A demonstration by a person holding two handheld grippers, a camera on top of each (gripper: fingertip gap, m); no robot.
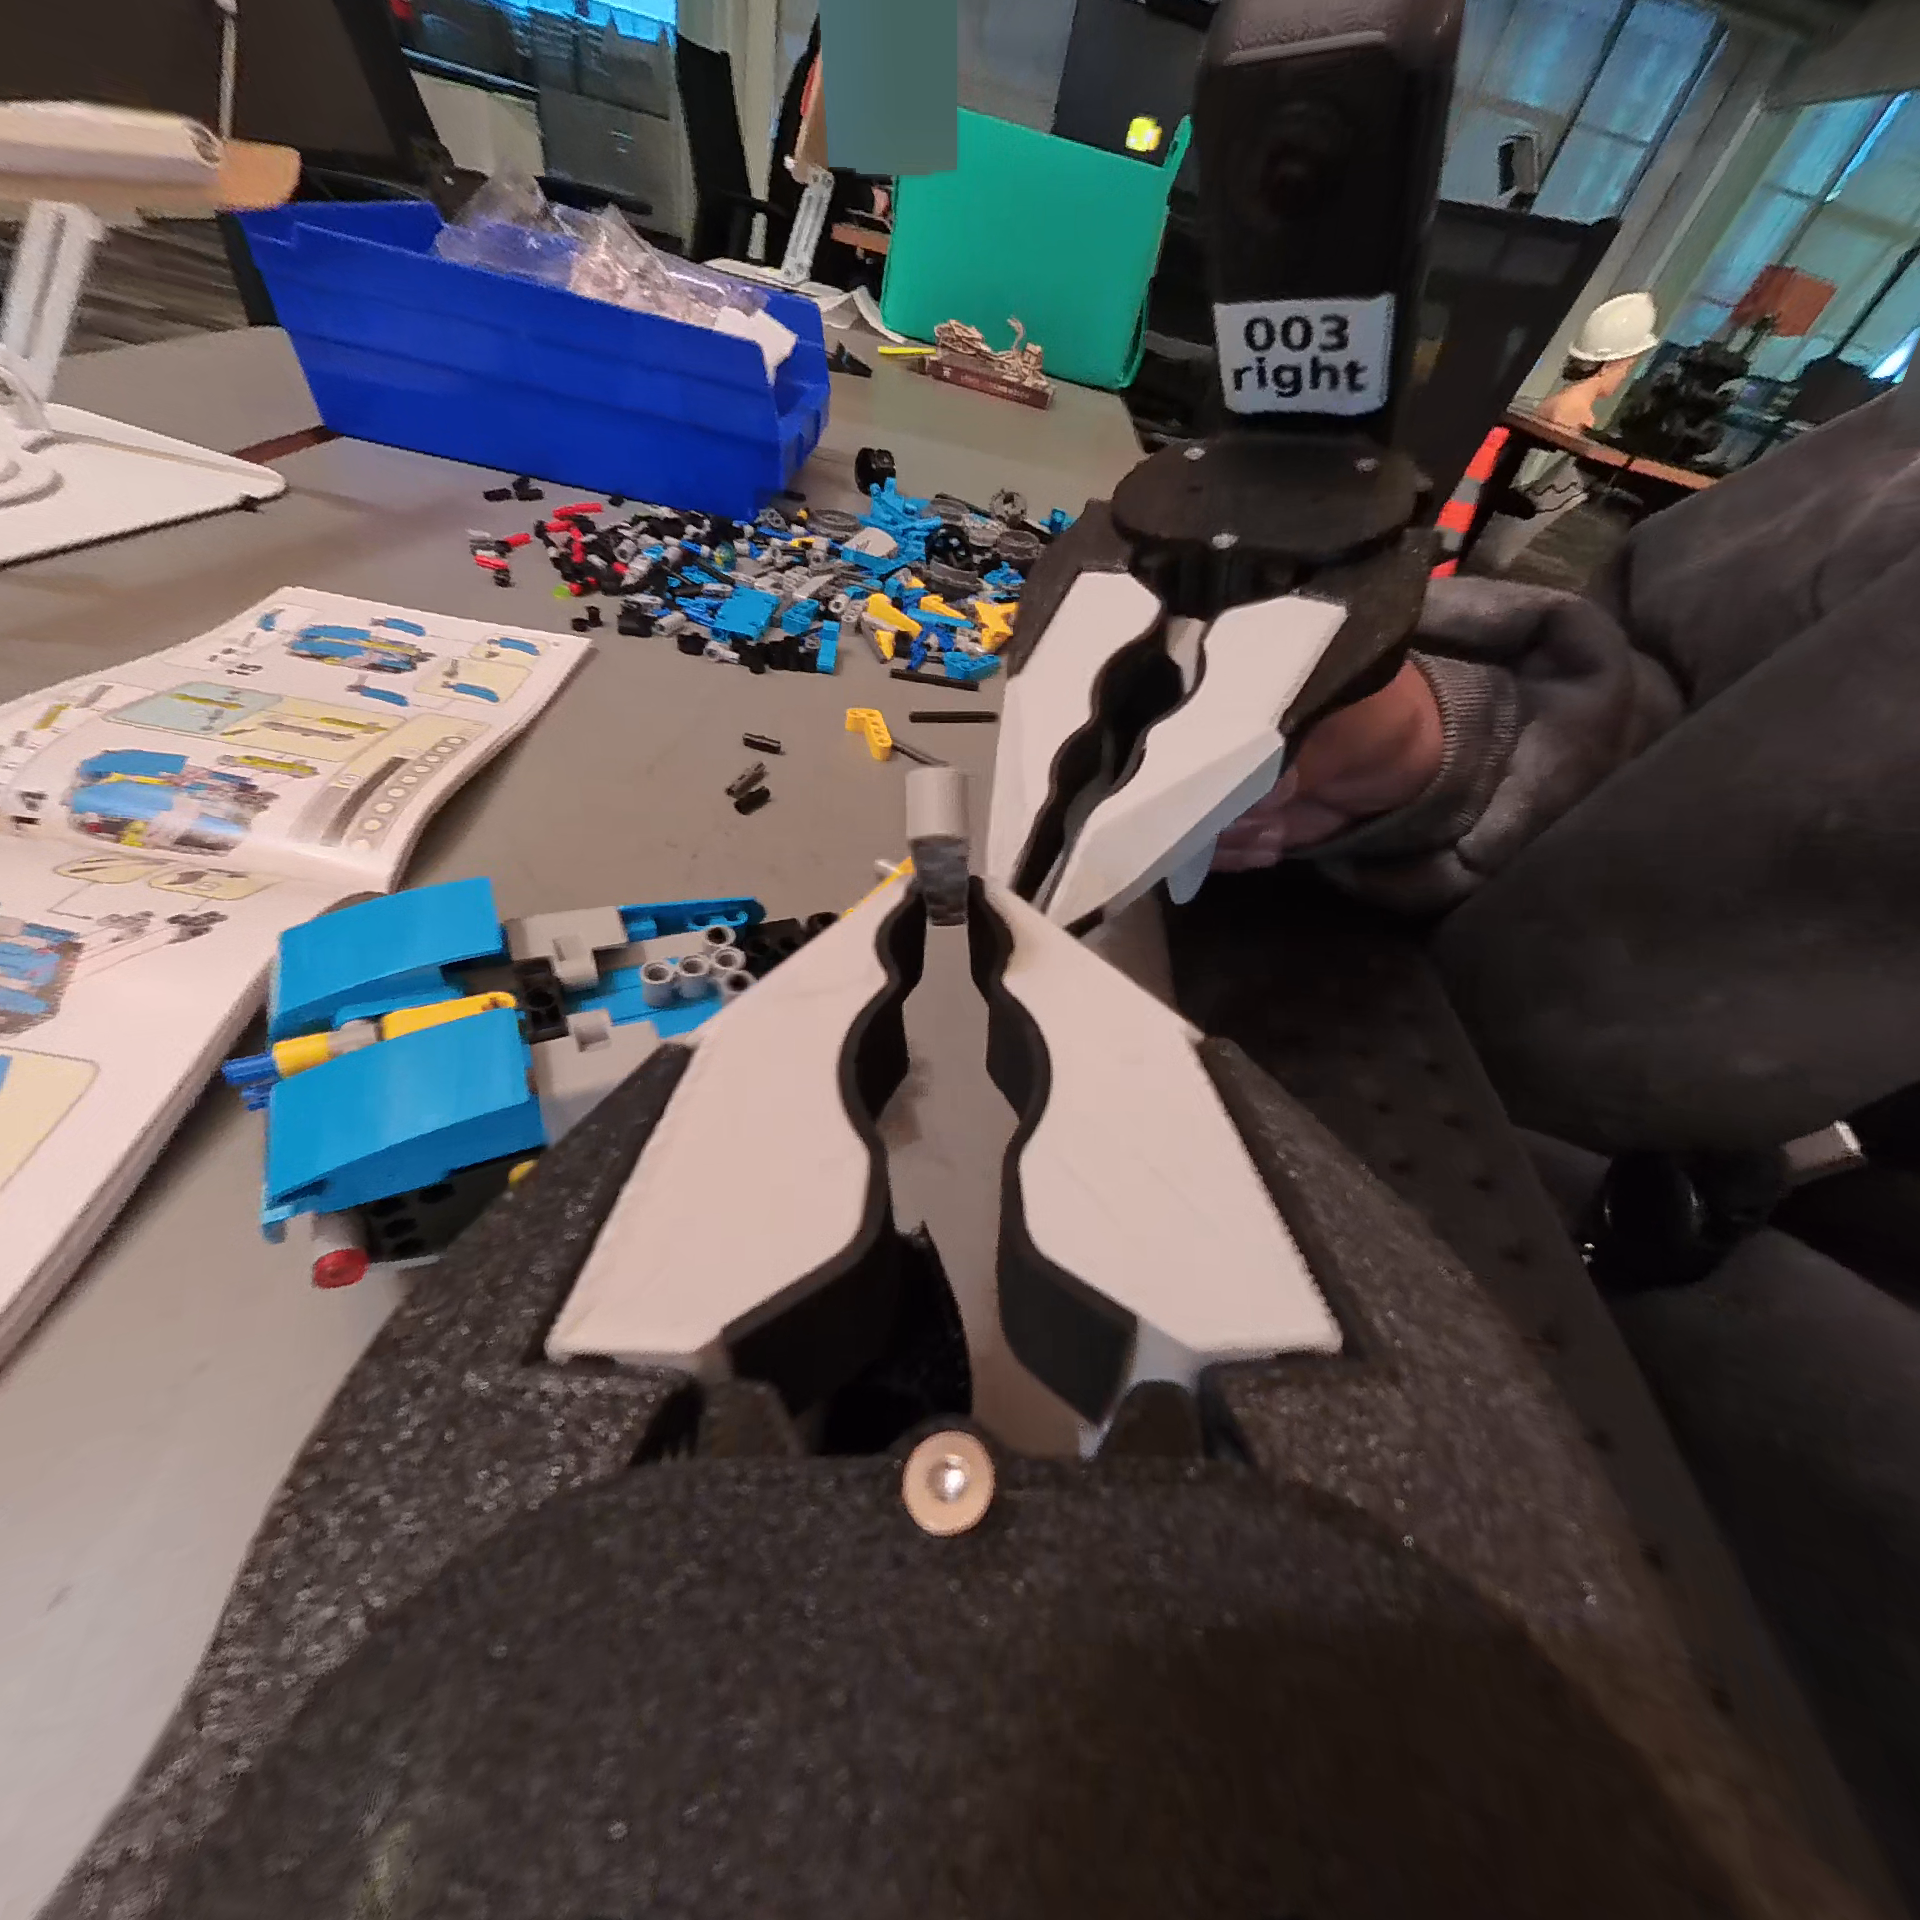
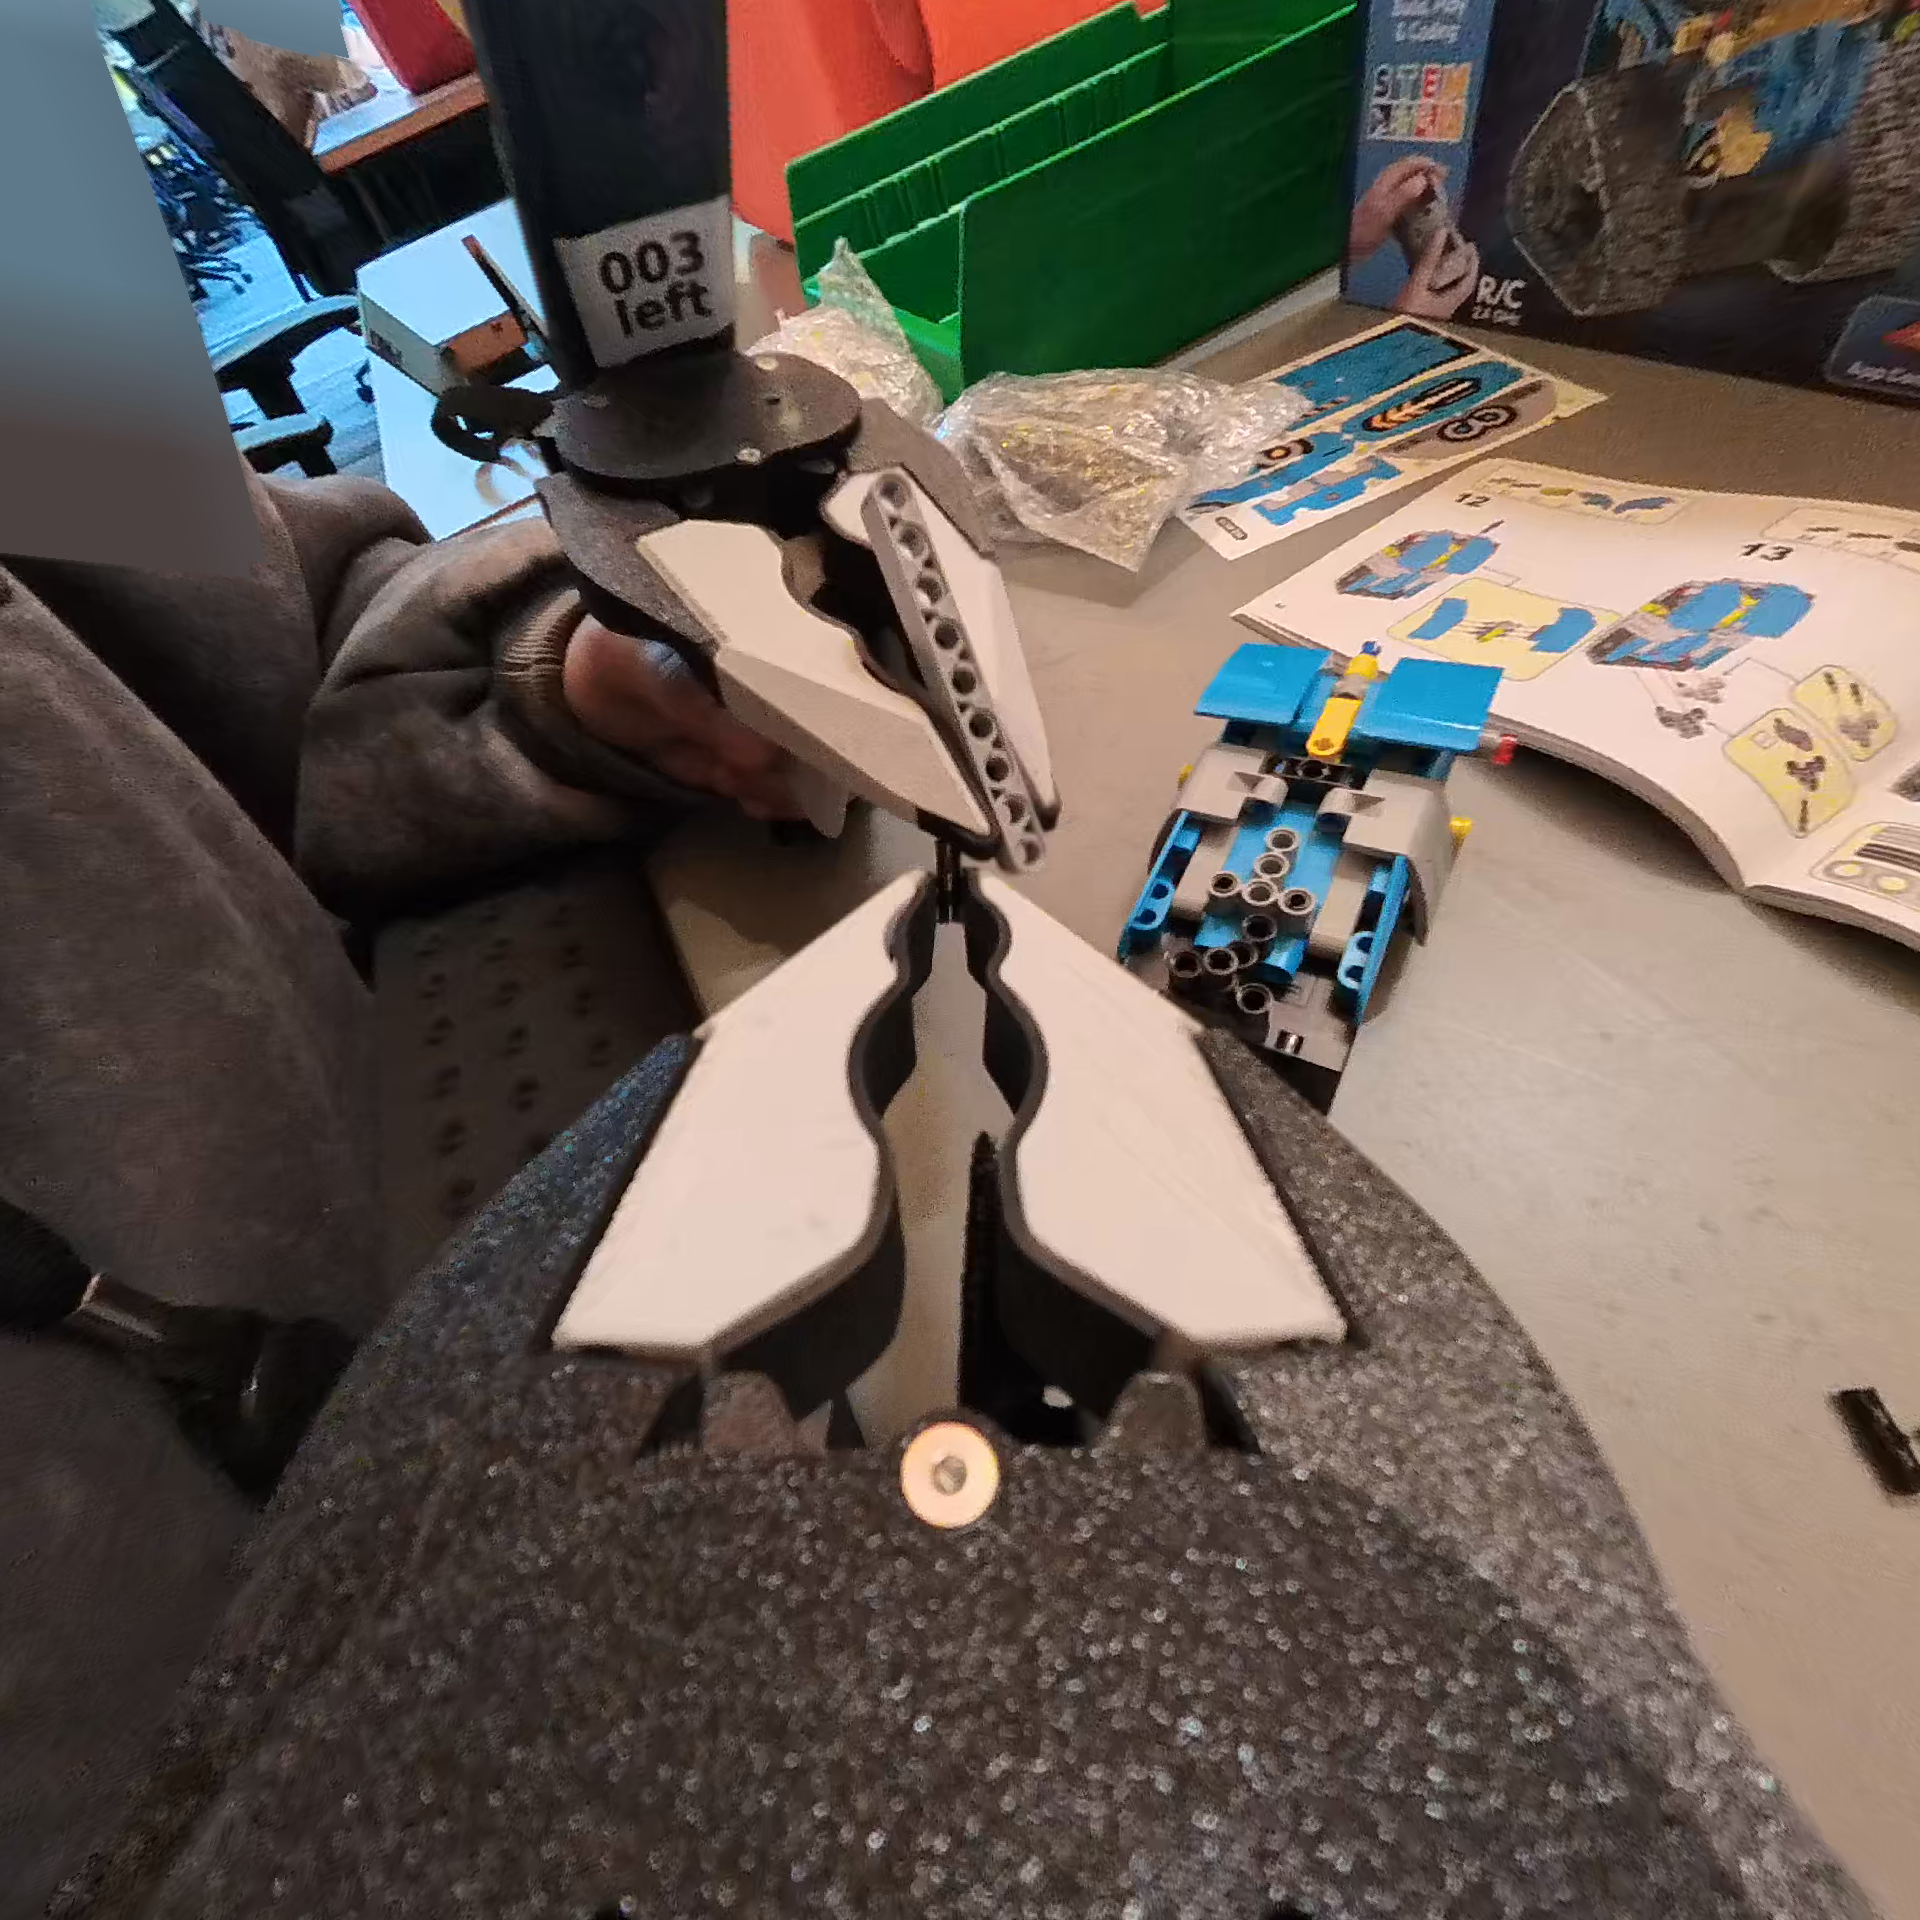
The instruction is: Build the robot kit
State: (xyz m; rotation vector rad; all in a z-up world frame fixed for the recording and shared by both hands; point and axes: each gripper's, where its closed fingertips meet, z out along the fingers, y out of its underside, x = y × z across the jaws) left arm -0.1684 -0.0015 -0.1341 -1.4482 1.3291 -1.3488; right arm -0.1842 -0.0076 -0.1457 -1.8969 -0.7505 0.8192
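A long grey holed beam (image 2: 956, 665) is clamped in the left gripper (image 1: 943, 902). A small black pin (image 2: 948, 883) is pinched in the right gripper (image 2: 948, 891), touching the beam's end. Each gripper bears a white label. Just beside them, a blue half-built car (image 2: 1309, 852) stands near the table's (image 2: 1558, 1195) edge, by an open instruction booklet (image 2: 1662, 665).

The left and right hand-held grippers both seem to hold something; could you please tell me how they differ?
The left hand-held gripper clamps a long grey beam with a row of holes; the right hand-held gripper pinches a tiny black pin. The grey beam lies along the left one's fingers, while the black pin sticks out past the right one's tips. Both are shut, tips nearly meeting beside the blue model car.
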